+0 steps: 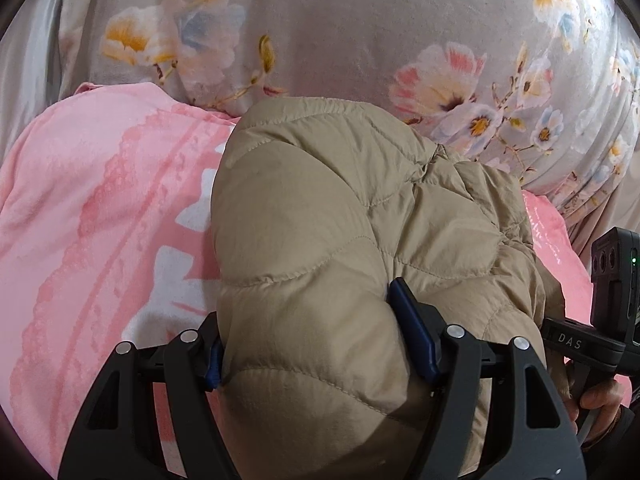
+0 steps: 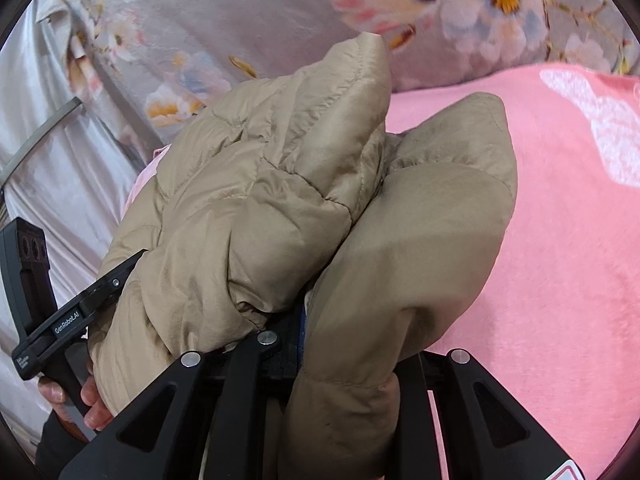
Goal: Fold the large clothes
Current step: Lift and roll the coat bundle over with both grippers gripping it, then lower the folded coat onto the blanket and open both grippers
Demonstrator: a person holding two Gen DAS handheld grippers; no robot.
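Ahead of left tool (image 1: 320, 344): blocked by the puffy tan jacket (image 1: 340, 220) bunched between its fingers.
Left of the jacket: open pink blanket (image 1: 100, 208), flat and bare.
Far side: floral bedding (image 1: 340, 40) rises as a soft wall behind the blanket.
Right tool (image 2: 304, 340): jacket folds crowd its front; bare blanket lies to its right.
Between tools: close together, the jacket fills the gap.

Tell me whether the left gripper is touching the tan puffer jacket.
Touching. The left wrist view shows the left gripper with blue pads pressed into the tan puffer jacket.
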